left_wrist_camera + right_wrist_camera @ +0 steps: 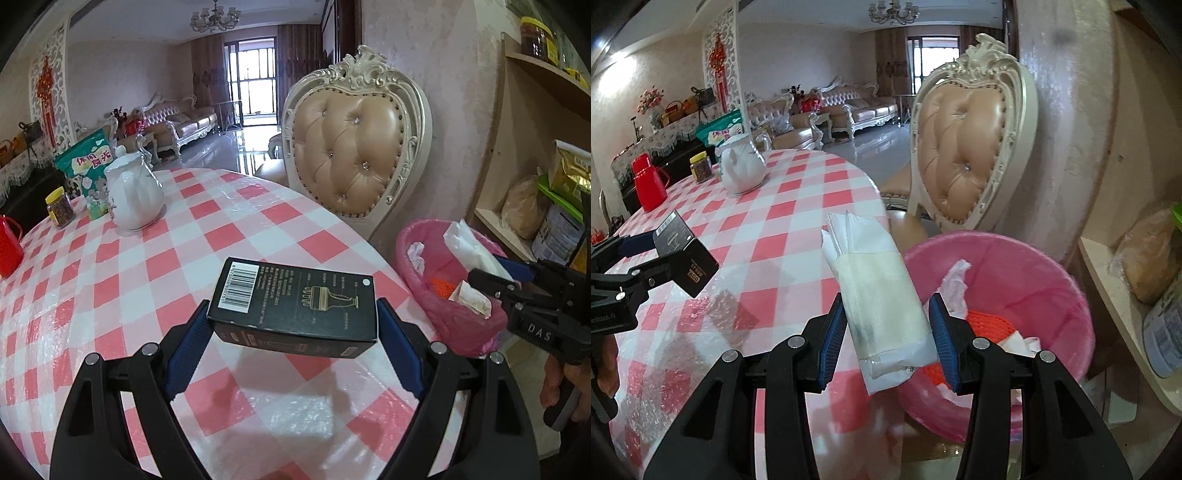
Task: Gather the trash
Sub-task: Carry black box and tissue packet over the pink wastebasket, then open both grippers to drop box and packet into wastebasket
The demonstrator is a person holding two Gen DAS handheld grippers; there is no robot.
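**A:** The left gripper [293, 334] is pinching a black box [295, 306] by its sides and carrying it in the air above the checked table [122, 280]. The right gripper [888, 332] is squeezing a white tissue pack [882, 295] at the rim of the pink bin [1015, 266], which is standing on the floor just beside the table and already holding crumpled paper and something orange.

**B:** What could be going wrong here?

**A:** The pack is soft and hanging partly over the table edge rather than squarely over the bin; letting go now, I'd judge, risks it landing on the rim or floor. The box is being gripped near one end, so it may tip and slip.

**B:** Are the views differing?

**A:** The left camera is showing the box's barcode face and the right gripper [509, 286] reaching over the bin; the right camera alone is looking down into the bin, with the left gripper [665, 254] at its edge.
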